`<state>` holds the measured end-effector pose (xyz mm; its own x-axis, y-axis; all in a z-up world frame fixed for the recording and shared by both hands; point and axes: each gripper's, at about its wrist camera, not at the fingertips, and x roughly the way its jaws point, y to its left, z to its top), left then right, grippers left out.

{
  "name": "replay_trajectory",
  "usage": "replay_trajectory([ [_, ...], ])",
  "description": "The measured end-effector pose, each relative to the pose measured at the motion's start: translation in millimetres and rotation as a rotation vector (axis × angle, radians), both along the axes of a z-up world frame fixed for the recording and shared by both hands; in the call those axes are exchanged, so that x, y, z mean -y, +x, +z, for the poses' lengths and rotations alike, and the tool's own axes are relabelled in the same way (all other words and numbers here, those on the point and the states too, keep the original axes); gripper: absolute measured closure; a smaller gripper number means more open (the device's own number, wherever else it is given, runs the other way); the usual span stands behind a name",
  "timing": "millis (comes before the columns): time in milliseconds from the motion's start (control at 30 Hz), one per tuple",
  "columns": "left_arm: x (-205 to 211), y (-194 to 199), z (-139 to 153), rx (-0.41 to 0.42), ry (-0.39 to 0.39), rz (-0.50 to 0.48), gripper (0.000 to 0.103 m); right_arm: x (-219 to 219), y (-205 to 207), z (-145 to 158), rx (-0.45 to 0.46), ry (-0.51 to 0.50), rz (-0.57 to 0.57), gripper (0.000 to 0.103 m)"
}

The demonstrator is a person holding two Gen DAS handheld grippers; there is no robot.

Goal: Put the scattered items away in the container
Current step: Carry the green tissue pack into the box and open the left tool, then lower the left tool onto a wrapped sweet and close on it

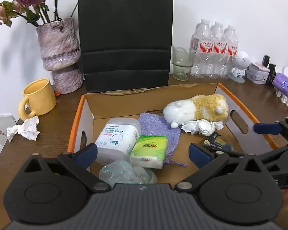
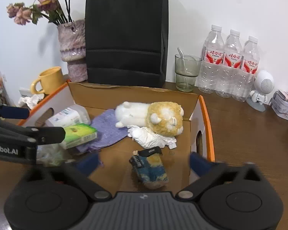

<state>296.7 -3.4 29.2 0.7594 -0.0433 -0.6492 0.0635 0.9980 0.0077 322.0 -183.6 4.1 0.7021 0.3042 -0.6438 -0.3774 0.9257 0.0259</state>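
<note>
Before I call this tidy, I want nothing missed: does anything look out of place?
Yes. A crumpled tissue lies on the table beside the yellow mug, outside the cardboard box that holds the other items.

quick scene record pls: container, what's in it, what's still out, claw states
container: cardboard box, open top, orange rim
inside: plush toy, crumpled paper, purple pouch, green tissue pack, wipes tub, blue figure, clear plastic wrap
still out: crumpled tissue beside yellow mug
left claw: open, empty
right claw: open, empty, over the blue figure
</note>
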Motion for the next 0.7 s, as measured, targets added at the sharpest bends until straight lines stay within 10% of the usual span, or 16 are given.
replay_trajectory([
  [700,-59,-112,-22,0.038,-0.029,-0.008,0.000,30,-103,-12,0.094,-0.023,0.024,0.000],
])
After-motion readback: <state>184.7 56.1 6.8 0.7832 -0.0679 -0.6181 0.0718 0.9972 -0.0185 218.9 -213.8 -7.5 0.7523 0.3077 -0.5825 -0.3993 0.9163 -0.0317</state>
